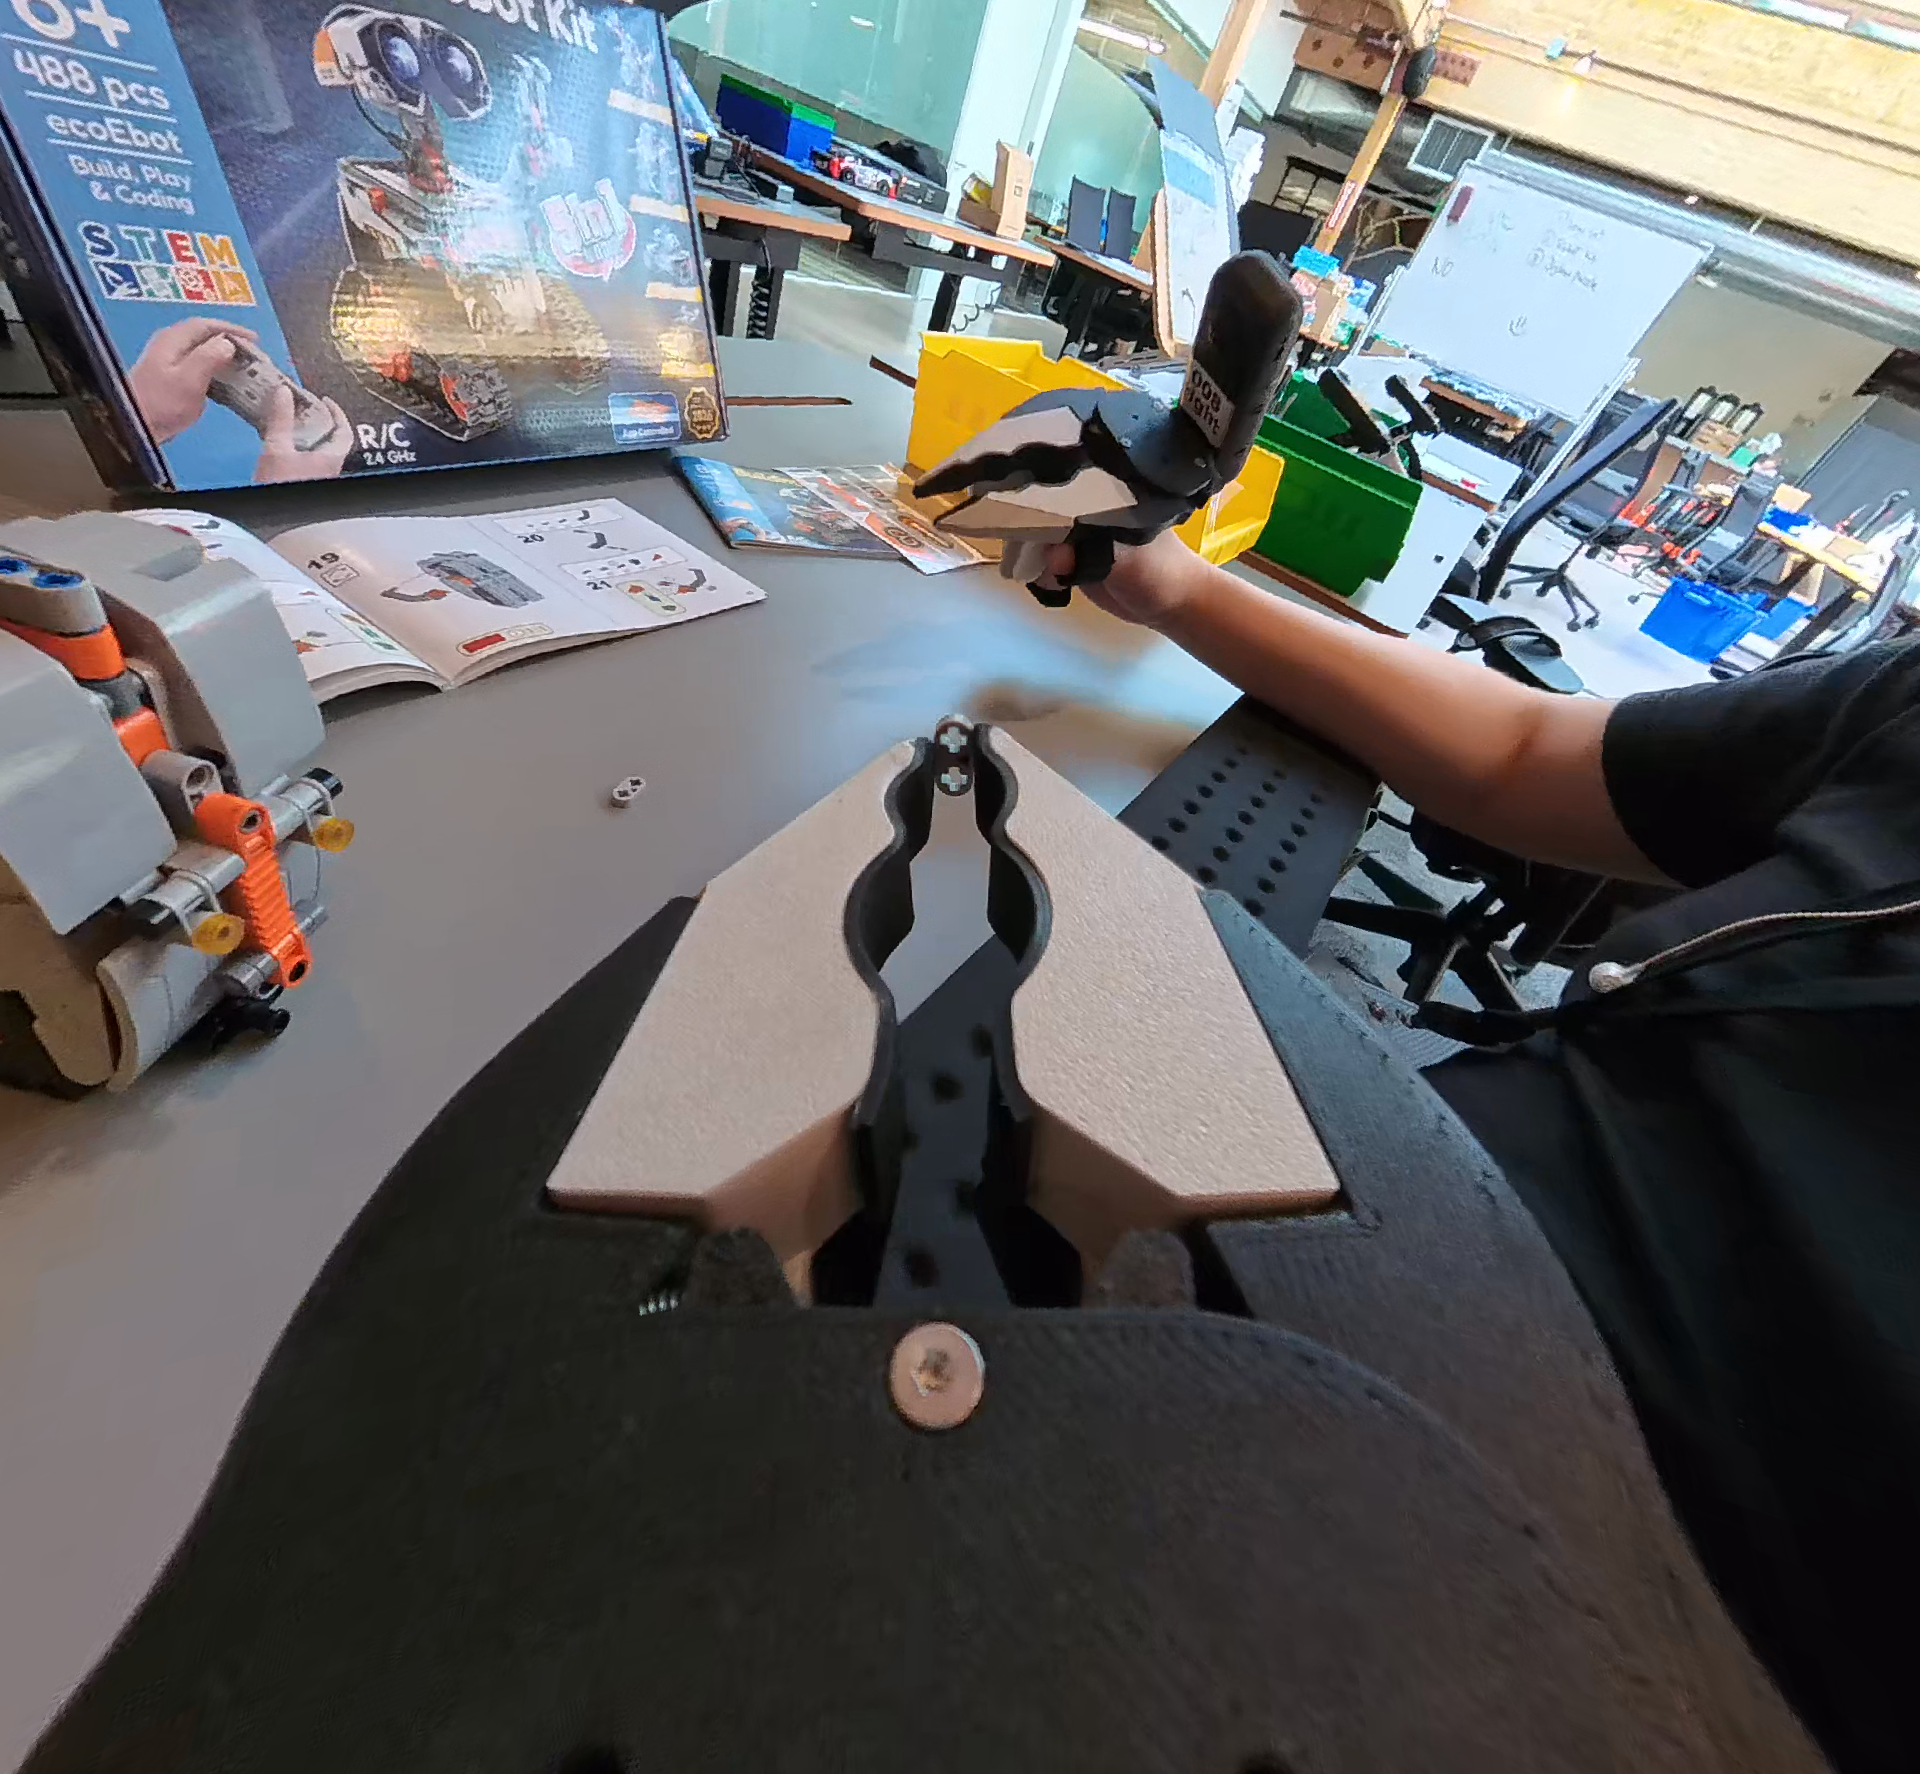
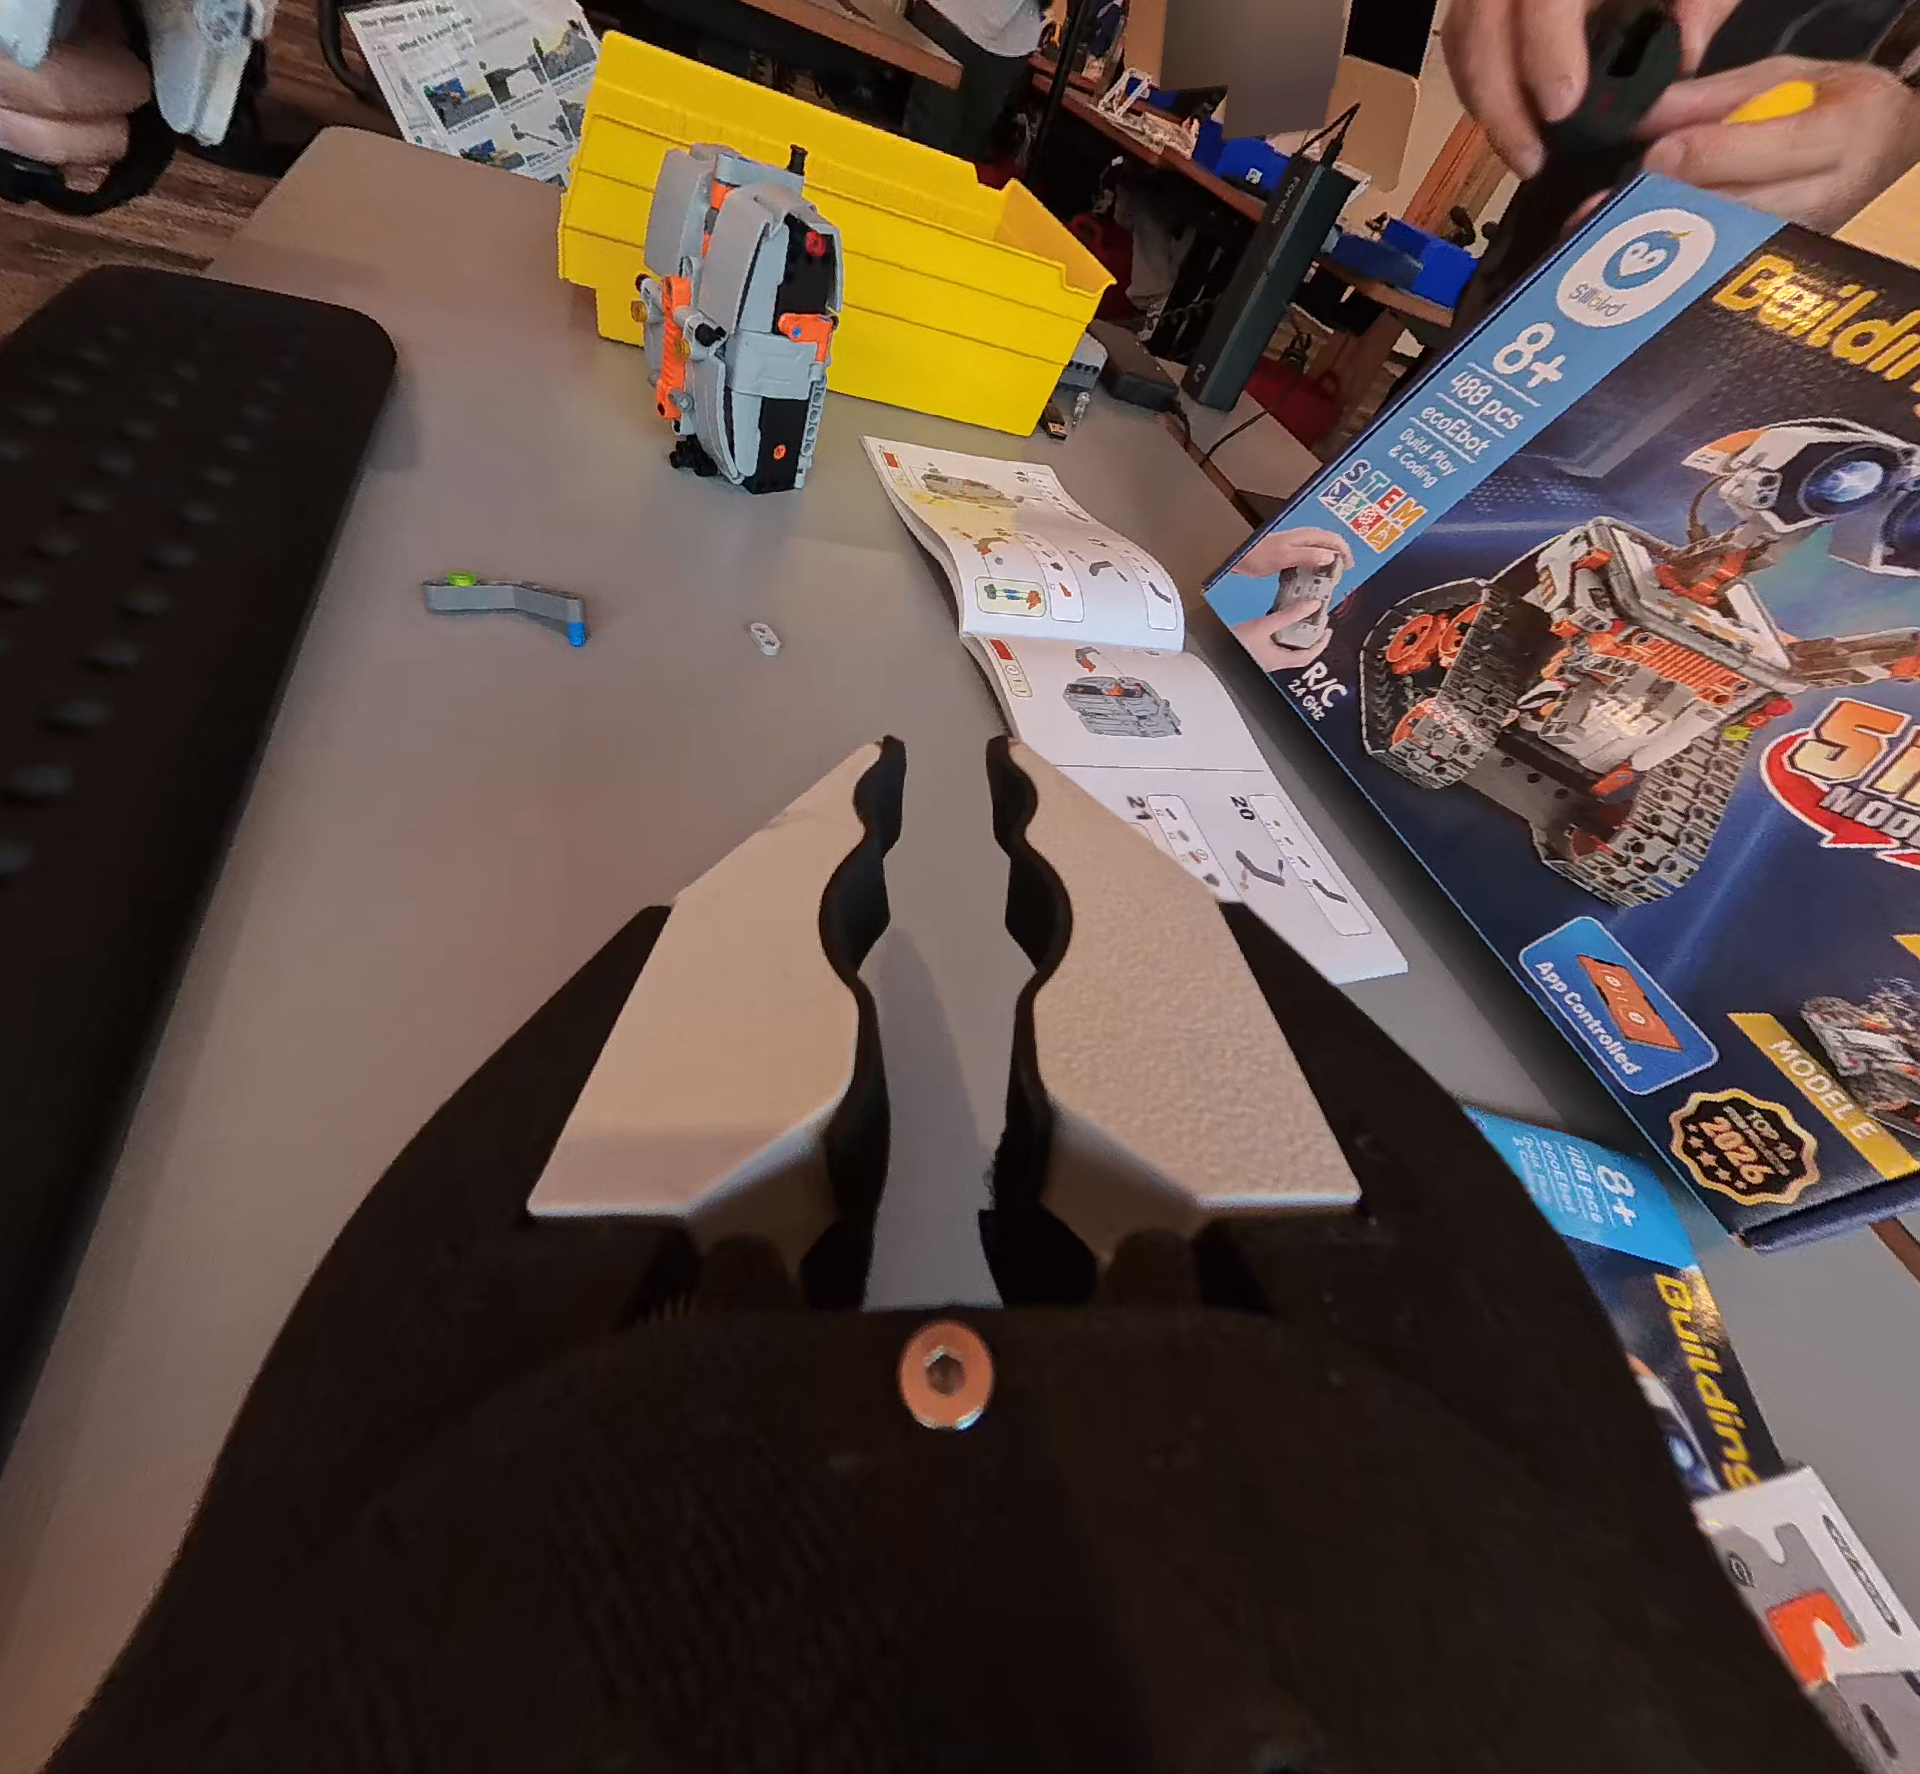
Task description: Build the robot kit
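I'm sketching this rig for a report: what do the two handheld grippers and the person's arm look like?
Both the left gripper and right gripper have textured black bodies, beige angular fingers with wavy black pads, and a silver screw. The right gripper carries a white label on its handle. The person wears a short black sleeve.

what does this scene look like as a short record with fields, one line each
left hand-held gripper: shut on a small light grey two-hole connector piece, held above the table
right hand-held gripper: open, nothing between its fingers, above the table
surface: matte grey table
nearest loose parts: small grey two-hole link; bent grey beam with green and blue pins
model: grey, orange and black brick assembly, upright before a yellow plastic bin
paper: open instruction booklet
box: blue printed kit box
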Tool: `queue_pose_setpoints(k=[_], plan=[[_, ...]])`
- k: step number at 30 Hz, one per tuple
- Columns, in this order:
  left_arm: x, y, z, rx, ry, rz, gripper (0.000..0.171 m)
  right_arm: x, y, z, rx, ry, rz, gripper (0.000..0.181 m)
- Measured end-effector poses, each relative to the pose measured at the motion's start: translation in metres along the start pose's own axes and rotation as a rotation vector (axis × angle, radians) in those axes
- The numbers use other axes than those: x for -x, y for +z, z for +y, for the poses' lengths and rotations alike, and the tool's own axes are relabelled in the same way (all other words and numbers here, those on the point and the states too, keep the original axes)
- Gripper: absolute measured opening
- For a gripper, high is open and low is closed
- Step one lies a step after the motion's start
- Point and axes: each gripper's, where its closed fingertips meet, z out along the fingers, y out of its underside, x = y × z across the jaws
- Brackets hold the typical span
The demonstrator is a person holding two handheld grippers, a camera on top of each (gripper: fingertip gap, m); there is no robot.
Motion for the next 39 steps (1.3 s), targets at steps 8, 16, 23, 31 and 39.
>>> queue_pose_setpoints(k=[8, 16, 23, 31, 39], plan=[[0.001, -0.004, -0.002, -0.045, -0.042, 0.032, 0.005, -0.002, 0.002, 0.004, 0.006, 0.015, 0.006, 0.019], [0.001, -0.011, -0.006, -0.062, -0.050, 0.027, 0.005, -0.021, -0.011, -0.008, -0.051, 0.019, 0.098, 0.023], [-0.002, -0.015, -0.014, -0.070, -0.040, 0.019, 0.005, -0.027, -0.017, -0.012, -0.072, 0.021, 0.130, 0.022], [0.008, -0.024, -0.027, -0.019, 0.025, -0.070, 0.005, -0.015, -0.013, -0.008, -0.008, -0.081, 0.088, 0.007], [0.024, -0.023, -0.058, -0.001, 0.109, -0.172, 0.005, -0.047, -0.010, -0.047, -0.011, -0.059, 0.094, 0.001]])
